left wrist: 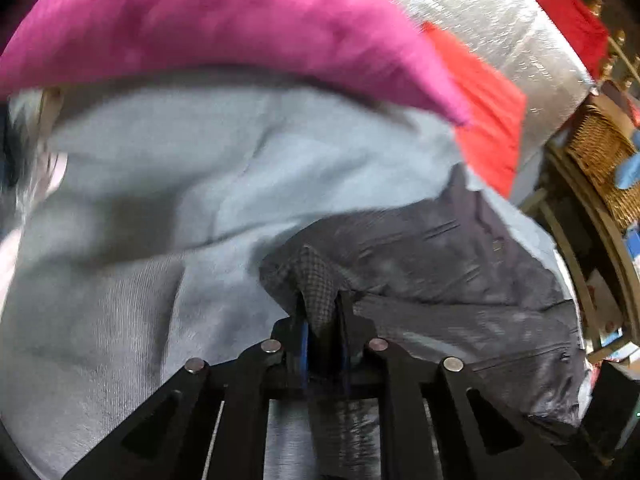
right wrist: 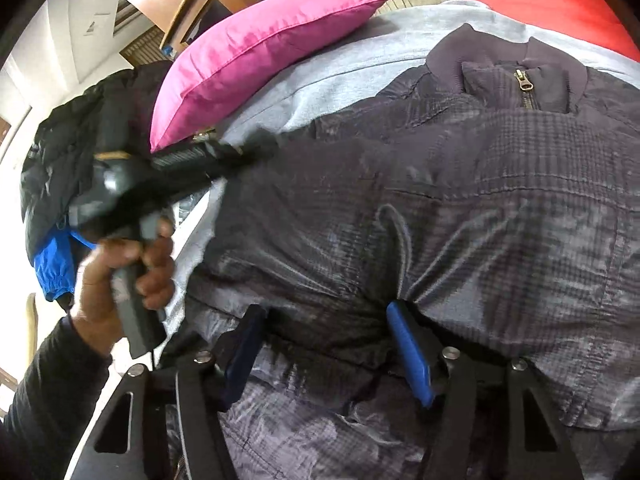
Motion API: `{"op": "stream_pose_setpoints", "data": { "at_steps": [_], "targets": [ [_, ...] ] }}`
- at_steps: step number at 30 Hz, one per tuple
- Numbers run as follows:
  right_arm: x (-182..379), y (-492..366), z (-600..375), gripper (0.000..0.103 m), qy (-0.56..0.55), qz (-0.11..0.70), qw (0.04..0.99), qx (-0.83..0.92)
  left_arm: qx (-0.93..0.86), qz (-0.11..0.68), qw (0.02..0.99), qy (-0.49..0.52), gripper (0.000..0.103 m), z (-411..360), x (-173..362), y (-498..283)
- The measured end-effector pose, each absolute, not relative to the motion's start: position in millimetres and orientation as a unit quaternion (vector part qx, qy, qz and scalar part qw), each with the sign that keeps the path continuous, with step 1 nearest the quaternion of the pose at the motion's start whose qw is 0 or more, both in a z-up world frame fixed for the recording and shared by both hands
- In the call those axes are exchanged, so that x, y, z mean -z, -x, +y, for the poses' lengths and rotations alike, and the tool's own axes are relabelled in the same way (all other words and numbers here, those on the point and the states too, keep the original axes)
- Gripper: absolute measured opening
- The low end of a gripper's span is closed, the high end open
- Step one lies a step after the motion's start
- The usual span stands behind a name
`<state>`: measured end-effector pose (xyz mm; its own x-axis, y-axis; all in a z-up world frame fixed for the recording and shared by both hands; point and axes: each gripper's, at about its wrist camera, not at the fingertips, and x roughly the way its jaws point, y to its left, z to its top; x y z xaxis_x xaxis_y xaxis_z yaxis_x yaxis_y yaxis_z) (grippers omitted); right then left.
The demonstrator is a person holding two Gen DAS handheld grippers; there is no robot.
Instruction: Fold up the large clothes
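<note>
the fold looks only started, i think: the dark checked jacket (right wrist: 400,208) lies spread on a pale grey cloth (left wrist: 160,184) over the table, zipper closed at the collar, and one edge of it is being lifted, so most folds are left to do. going from left to right in the right wrist view, there is a pile of one black and one blue garment (right wrist: 52,256), then the left gripper (left wrist: 322,316) held by a hand (right wrist: 120,276), its jaws pressed together on a piece of the jacket. then one pink pillow (right wrist: 256,48), one jacket, one red garment (right wrist: 540,0). the right gripper (right wrist: 324,344) has its jaws apart and rests on the jacket hem, holding nothing.
</note>
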<state>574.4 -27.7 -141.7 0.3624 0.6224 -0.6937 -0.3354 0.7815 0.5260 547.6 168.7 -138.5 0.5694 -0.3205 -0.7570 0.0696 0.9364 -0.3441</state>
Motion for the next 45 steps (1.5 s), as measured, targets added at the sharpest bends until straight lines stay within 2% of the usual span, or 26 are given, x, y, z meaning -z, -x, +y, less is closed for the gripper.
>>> {"op": "stream_pose_setpoints", "data": {
  "at_steps": [1, 2, 4, 5, 10, 13, 17, 20, 22, 25, 30, 32, 35, 40, 45],
  "targets": [
    [142, -574, -28, 0.064, -0.147, 0.482, 0.812, -0.294, 0.102, 0.448, 0.879, 0.130, 0.026, 169, 140, -546],
    [142, -574, -30, 0.064, -0.149, 0.482, 0.812, -0.293, 0.087, 0.449, 0.880, 0.125, 0.040, 169, 142, -545],
    [143, -572, -33, 0.064, -0.149, 0.482, 0.813, -0.292, 0.054, 0.450, 0.881, 0.135, 0.060, 175, 139, -542],
    [143, -572, -33, 0.064, -0.148, 0.481, 0.814, -0.291, 0.040, 0.440, 0.886, 0.143, 0.065, 179, 132, -536],
    [128, -564, -48, 0.066, -0.169, 0.473, 0.813, -0.294, 0.033, 0.380, 0.917, 0.120, 0.073, 177, 97, -480],
    [104, -549, -76, 0.071, -0.186, 0.436, 0.835, -0.281, 0.061, 0.356, 0.929, 0.075, 0.076, 153, 84, -444],
    [96, -538, -146, 0.072, -0.226, 0.419, 0.854, -0.208, 0.079, 0.347, 0.934, 0.040, 0.077, 121, 87, -420],
    [106, -533, -200, 0.072, -0.268, 0.418, 0.855, -0.151, 0.078, 0.372, 0.925, 0.003, 0.077, 100, 104, -424],
    [113, -531, -230, 0.071, -0.283, 0.410, 0.859, -0.120, 0.066, 0.422, 0.903, -0.029, 0.078, 91, 129, -433],
    [124, -537, -246, 0.069, -0.309, 0.417, 0.844, -0.136, 0.053, 0.426, 0.903, -0.012, 0.081, 94, 134, -434],
    [95, -531, -246, 0.073, -0.297, 0.393, 0.859, -0.143, 0.031, 0.403, 0.915, 0.001, 0.081, 103, 121, -422],
    [99, -531, -257, 0.078, -0.298, 0.393, 0.863, -0.108, 0.024, 0.418, 0.908, 0.003, 0.084, 106, 126, -424],
    [125, -543, -271, 0.078, -0.316, 0.418, 0.846, -0.096, 0.021, 0.459, 0.885, 0.069, 0.085, 120, 137, -434],
    [72, -521, -257, 0.078, -0.275, 0.404, 0.862, -0.132, 0.010, 0.441, 0.894, 0.083, 0.085, 129, 103, -399],
    [34, -424, -252, 0.078, -0.214, 0.375, 0.891, -0.141, 0.010, 0.413, 0.907, 0.084, 0.085, 129, 74, -323]
  ]
}}
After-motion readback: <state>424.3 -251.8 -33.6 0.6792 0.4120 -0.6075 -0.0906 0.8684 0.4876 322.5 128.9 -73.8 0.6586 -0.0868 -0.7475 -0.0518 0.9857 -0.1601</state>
